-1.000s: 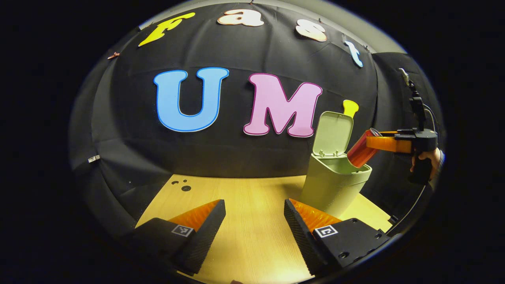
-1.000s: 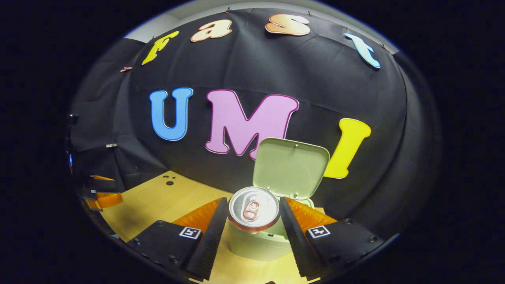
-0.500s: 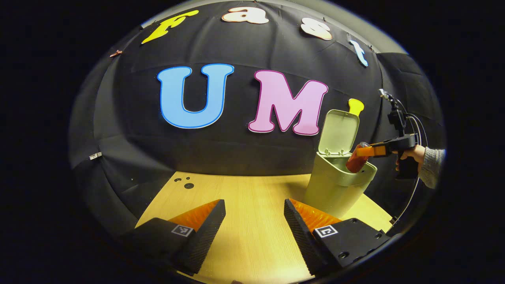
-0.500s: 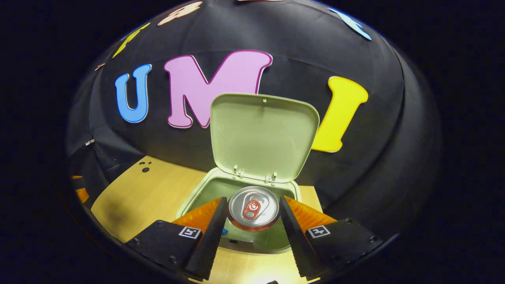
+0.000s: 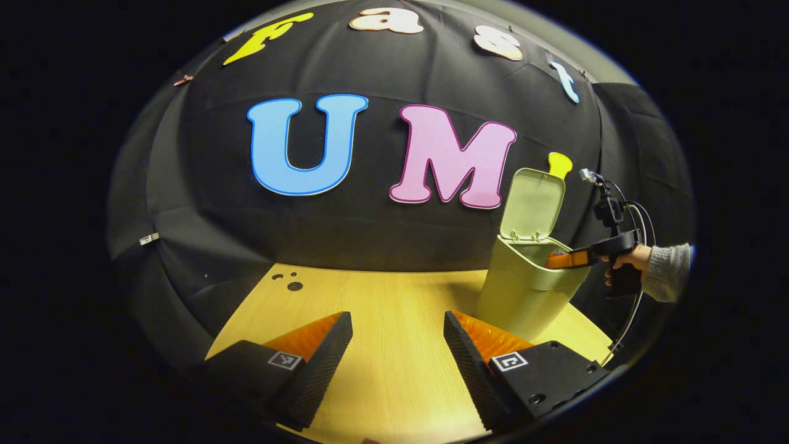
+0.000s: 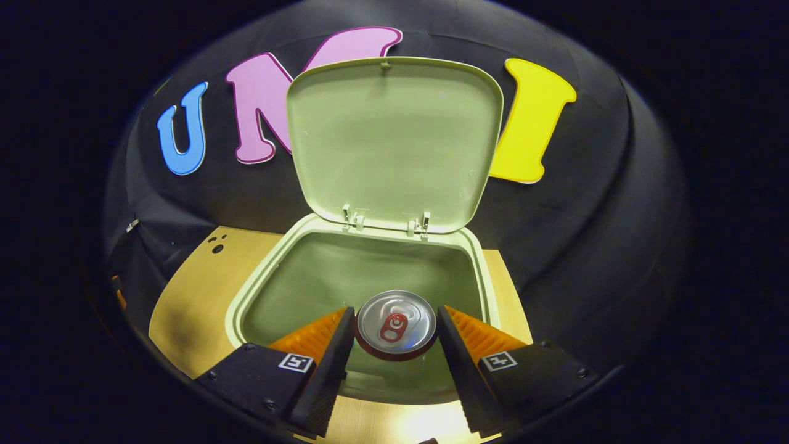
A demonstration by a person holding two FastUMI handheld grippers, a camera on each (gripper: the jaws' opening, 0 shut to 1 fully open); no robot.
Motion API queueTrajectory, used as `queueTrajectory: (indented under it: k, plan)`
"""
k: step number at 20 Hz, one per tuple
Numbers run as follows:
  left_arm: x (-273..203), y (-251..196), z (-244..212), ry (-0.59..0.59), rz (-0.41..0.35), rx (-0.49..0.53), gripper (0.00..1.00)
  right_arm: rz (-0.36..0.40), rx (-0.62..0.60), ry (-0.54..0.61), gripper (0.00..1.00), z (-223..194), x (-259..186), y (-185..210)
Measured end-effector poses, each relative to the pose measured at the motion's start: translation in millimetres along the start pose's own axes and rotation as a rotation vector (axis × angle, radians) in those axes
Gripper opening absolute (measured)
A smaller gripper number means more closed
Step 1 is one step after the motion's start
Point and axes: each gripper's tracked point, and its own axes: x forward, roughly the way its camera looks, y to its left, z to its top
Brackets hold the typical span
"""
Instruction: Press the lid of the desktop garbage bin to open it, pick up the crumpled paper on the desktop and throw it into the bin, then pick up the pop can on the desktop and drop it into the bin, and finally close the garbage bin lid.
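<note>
**Can held inside the open bin**

In the right gripper view, the right gripper (image 6: 395, 345) has its jaws closed on the can (image 6: 394, 320), one finger pressed against each side. The can's silver top with its red tab faces the camera. It sits at 6 o'clock, within the mouth of the bin (image 6: 246, 296), below the rim line and over the dim interior. The lid (image 6: 394, 135) stands raised at 12 o'clock, hinged at the far edge of the opening, its inner face toward the camera. The wooden surface (image 6: 185, 308) shows at 8 o'clock beside the bin and as a thin strip at 4 o'clock.

In the left gripper view, the left gripper (image 5: 397, 351) hovers above the surface (image 5: 382, 308) with its jaws open and nothing between them. The bin (image 5: 524, 296) stands at 4 o'clock, well apart from this gripper, with its lid (image 5: 533, 200) up. The right gripper (image 5: 570, 259) reaches into the bin's mouth from the right, tilted slightly downward, held by a hand (image 5: 625, 262) in a grey sleeve (image 5: 669, 280); the can is hidden behind the rim here. A cable (image 5: 629, 320) hangs from that gripper toward the surface edge.
</note>
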Motion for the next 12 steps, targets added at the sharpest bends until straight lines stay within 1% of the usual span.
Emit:
queueTrajectory:
  k: [8, 10, 12]
  plan:
    - [-7, -3, 1, -0.008, -0.006, 0.011, 0.96, -0.011, 0.005, -0.016, 0.85, 4, -5, -1]
    - [-10, -1, 2, -0.01, -0.001, 0.009, 0.96, 0.0, 0.015, -0.042, 0.85, 12, -14, 3]
    - [-12, 1, 0, -0.011, 0.004, 0.003, 0.96, -0.005, 0.0, -0.11, 0.85, 32, -29, 3]
